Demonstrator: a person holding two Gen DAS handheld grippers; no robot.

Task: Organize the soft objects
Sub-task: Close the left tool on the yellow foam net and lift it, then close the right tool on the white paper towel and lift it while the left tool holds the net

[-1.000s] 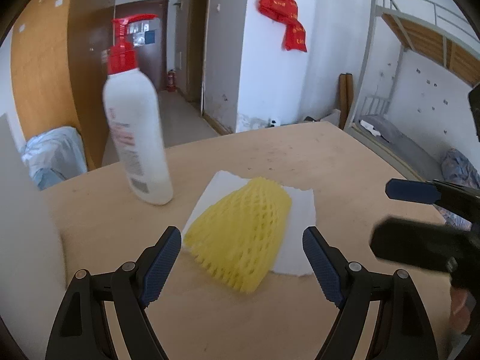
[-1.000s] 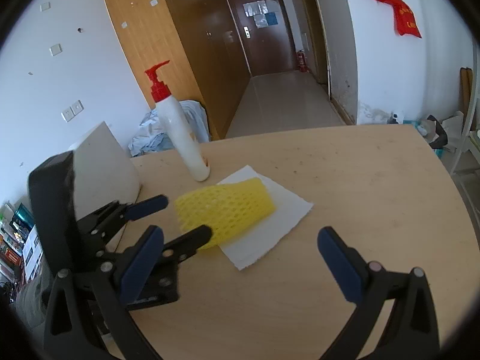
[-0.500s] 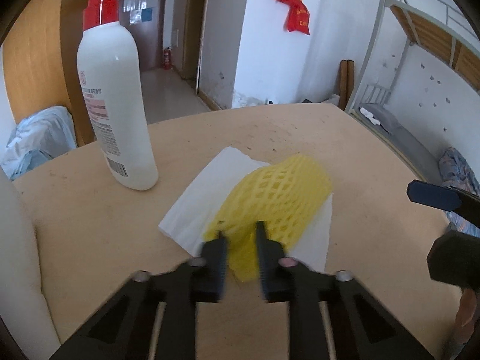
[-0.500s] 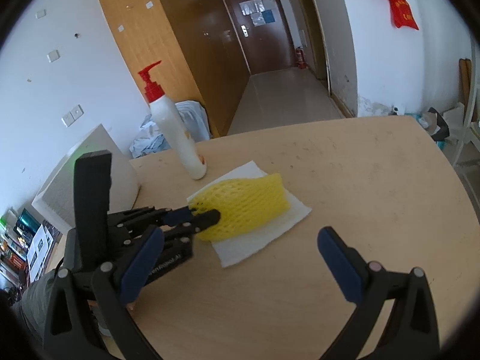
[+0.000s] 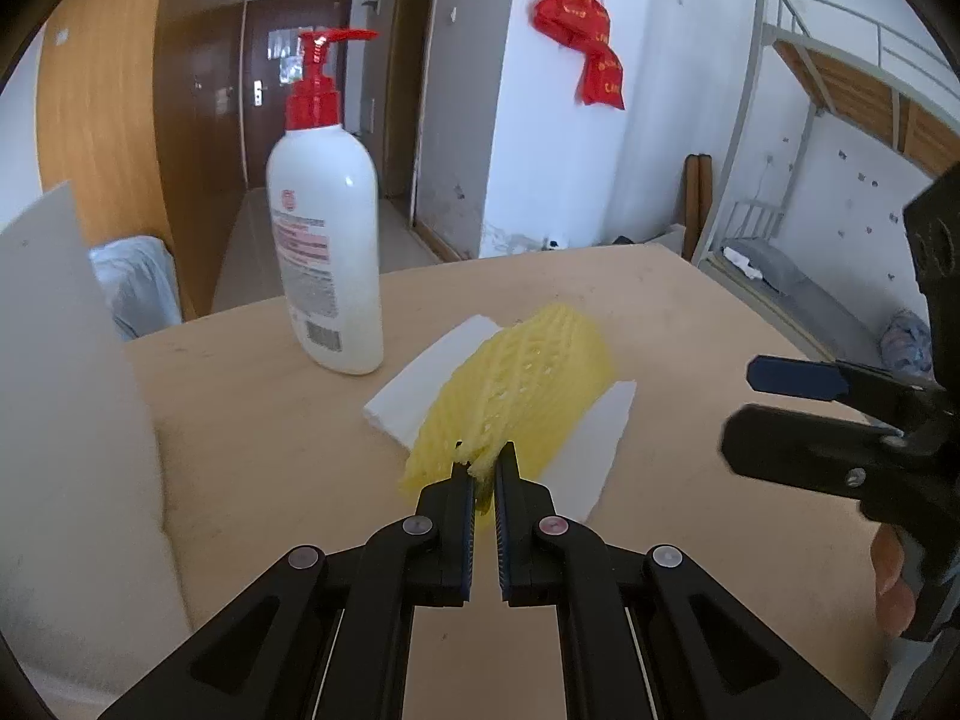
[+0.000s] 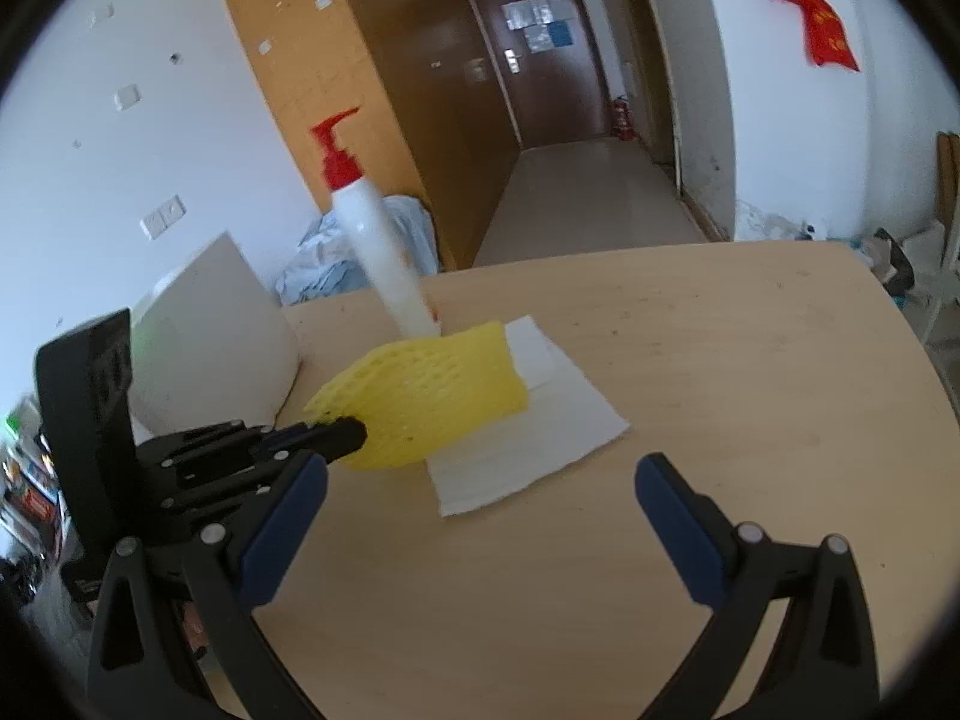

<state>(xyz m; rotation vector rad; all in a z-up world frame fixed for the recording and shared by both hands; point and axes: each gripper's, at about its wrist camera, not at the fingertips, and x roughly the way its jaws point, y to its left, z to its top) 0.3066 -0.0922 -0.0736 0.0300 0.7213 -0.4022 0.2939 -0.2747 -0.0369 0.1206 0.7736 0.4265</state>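
Note:
A yellow foam net sleeve [image 5: 519, 381] [image 6: 429, 399] hangs with its near end lifted off a white paper napkin [image 5: 591, 450] [image 6: 540, 438] on the wooden table. My left gripper [image 5: 483, 465] [image 6: 351, 435] is shut on the sleeve's near edge, which is pinched thin between the blue pads. The sleeve's far end still rests on the napkin. My right gripper [image 6: 480, 495] stands open above the table in front of the napkin, nothing between its fingers; its fingers [image 5: 798, 378] show at the right of the left wrist view.
A white pump bottle with a red top [image 5: 324, 252] [image 6: 378, 258] stands just behind the napkin. A large white box [image 5: 66, 432] [image 6: 210, 336] sits at the table's left. The table's rounded far edge [image 6: 840, 252] drops to the floor; a bunk bed stands at right.
My left gripper went from wide open around the sleeve to shut on its near edge, then drew back and lifted that end. The right gripper barely moved.

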